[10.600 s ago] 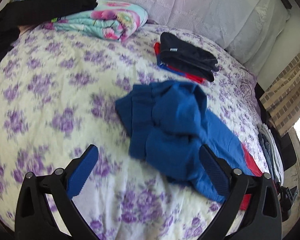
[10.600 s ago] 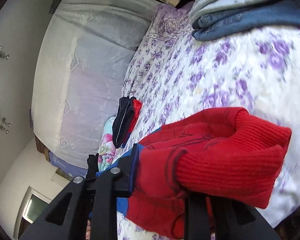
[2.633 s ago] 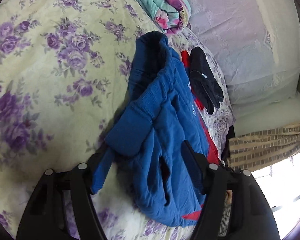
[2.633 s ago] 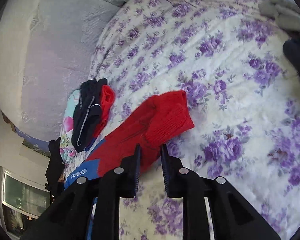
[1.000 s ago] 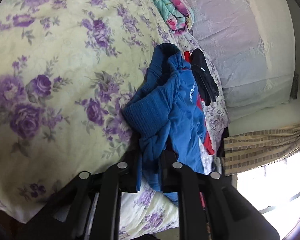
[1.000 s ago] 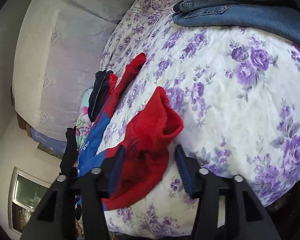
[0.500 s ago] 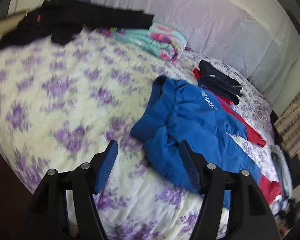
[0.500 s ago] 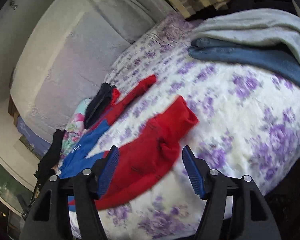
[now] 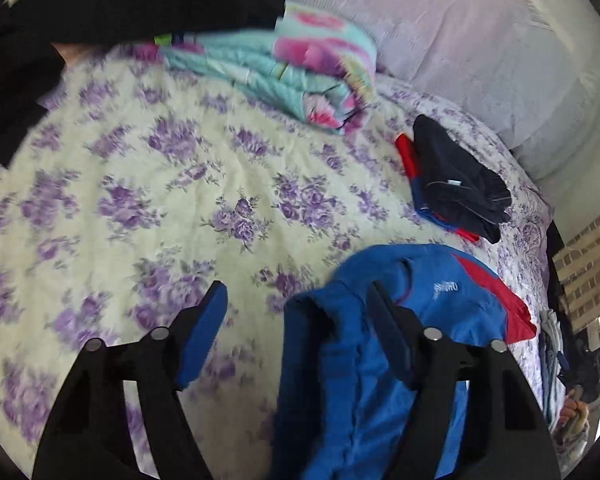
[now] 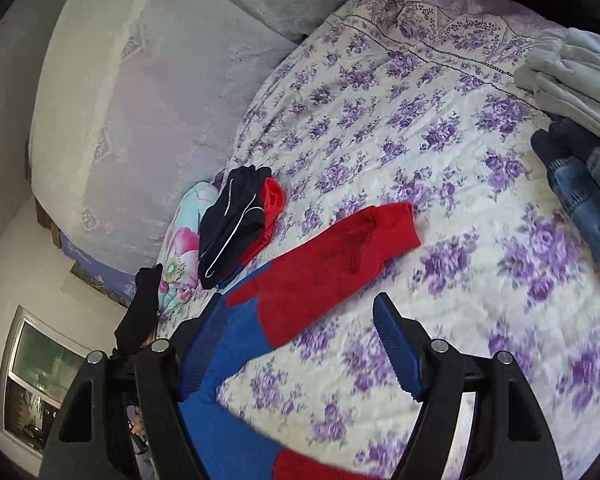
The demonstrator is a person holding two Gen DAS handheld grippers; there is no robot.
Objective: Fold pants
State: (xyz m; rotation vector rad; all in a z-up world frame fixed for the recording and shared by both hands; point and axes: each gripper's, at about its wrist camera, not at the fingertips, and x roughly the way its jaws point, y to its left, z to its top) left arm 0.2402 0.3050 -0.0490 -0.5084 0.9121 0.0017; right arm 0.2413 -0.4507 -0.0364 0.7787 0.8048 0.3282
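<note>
Hovered over blue-red pants [image 9: 384, 360] on floral bedspread [image 9: 172, 184], left gripper [image 9: 296, 332] and right gripper [image 10: 296, 344] both opening, fingers apart, nothing clamped, folded stack [image 10: 236, 228] far.

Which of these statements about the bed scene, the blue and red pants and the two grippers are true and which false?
1. The blue and red pants lie on the purple-flowered bedspread. True.
2. The left gripper clamps the pants. False: its jaws are opening, with nothing pinched.
3. A folded dark navy garment tops a small pile. True.
4. The right gripper holds the red leg. False: its jaws are opening above it.
5. The rolled floral turquoise blanket lies on the floor. False: on the bed.
</note>
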